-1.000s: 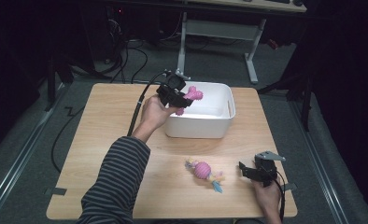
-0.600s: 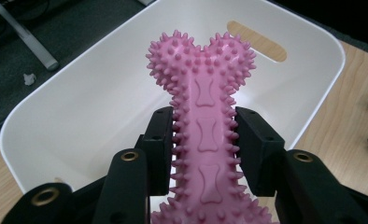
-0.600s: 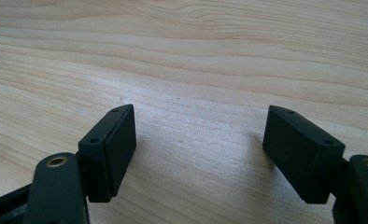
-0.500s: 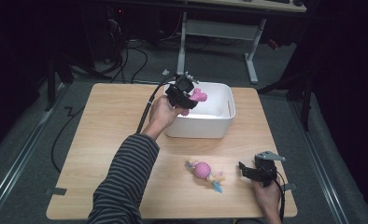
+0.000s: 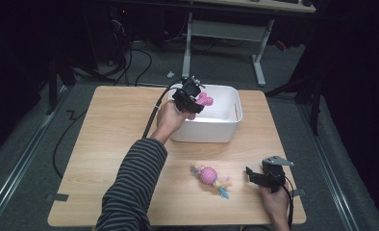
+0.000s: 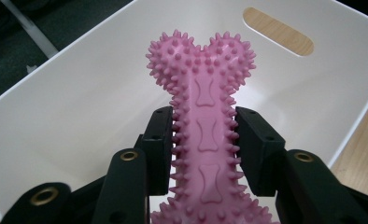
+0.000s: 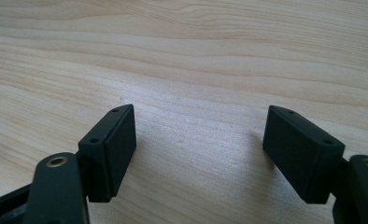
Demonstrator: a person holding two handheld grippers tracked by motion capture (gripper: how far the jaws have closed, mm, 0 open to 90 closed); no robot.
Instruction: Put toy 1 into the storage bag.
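Note:
My left gripper [image 5: 193,100] is shut on a pink spiky bone toy [image 5: 204,100] and holds it over the left part of the white bin [image 5: 226,130]. In the left gripper view the bone toy [image 6: 205,116] stands clamped between both jaws, with the white bin's inner wall [image 6: 79,107] behind it. A pink ball toy with coloured tassels [image 5: 208,176] lies on the table near the front. My right gripper [image 5: 255,177] rests to the right of that ball toy, open; in the right gripper view its gripper [image 7: 198,149] has nothing but bare wood between its jaws.
The wooden table [image 5: 110,139] has open room left of the bin. The bin has a slot handle [image 6: 278,37] in its wall. A black cable [image 5: 155,113] trails from the left gripper. A desk frame [image 5: 226,29] and cables stand beyond the table.
My left gripper has carried the pink bone toy to the right, from the bin's left rim to over its inside. The right gripper and the ball toy have stayed put.

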